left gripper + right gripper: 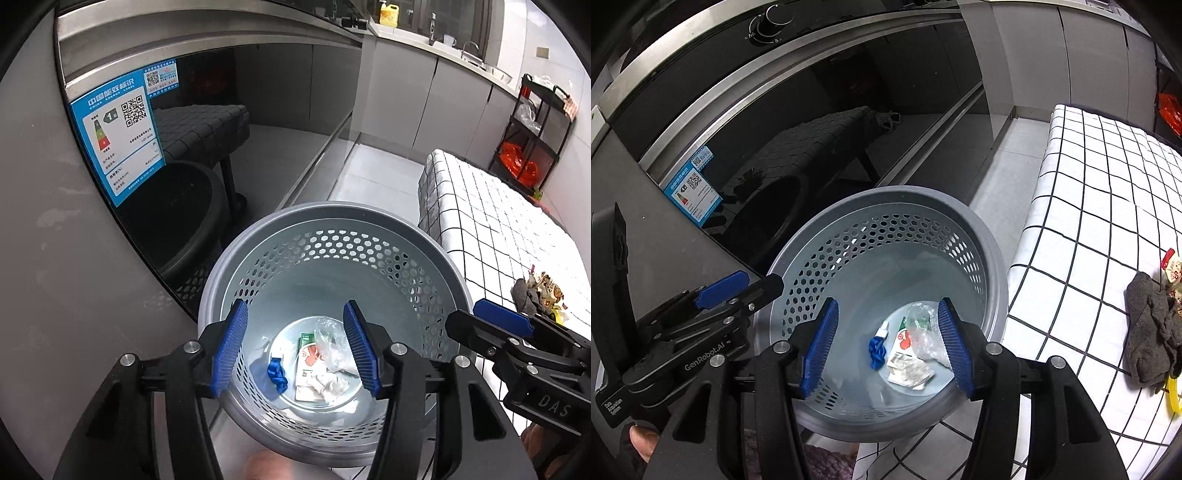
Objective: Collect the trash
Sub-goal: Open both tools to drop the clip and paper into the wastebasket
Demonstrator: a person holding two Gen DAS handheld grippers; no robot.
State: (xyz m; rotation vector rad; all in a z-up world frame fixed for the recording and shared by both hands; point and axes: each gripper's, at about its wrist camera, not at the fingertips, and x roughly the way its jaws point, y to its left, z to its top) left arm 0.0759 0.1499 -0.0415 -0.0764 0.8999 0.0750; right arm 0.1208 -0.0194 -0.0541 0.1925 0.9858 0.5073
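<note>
Trash remaining on the checked tablecloth (1089,221) to the right, a limp grey rag (1152,332) among wrappers, looks light and soft; pinching its bunched middle should work. Both the left gripper (295,350) and right gripper (886,347) hang empty, jaws apart, over the perforated bin (993,258). Only the right view shows the oven knob (772,22).

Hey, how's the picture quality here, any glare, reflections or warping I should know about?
Left wrist view: sharp; fisheye bends the oven door, whose dark glass mirrors the bin. Right wrist view: same curving, checked cloth lines bow, bin floor brightly lit.
</note>
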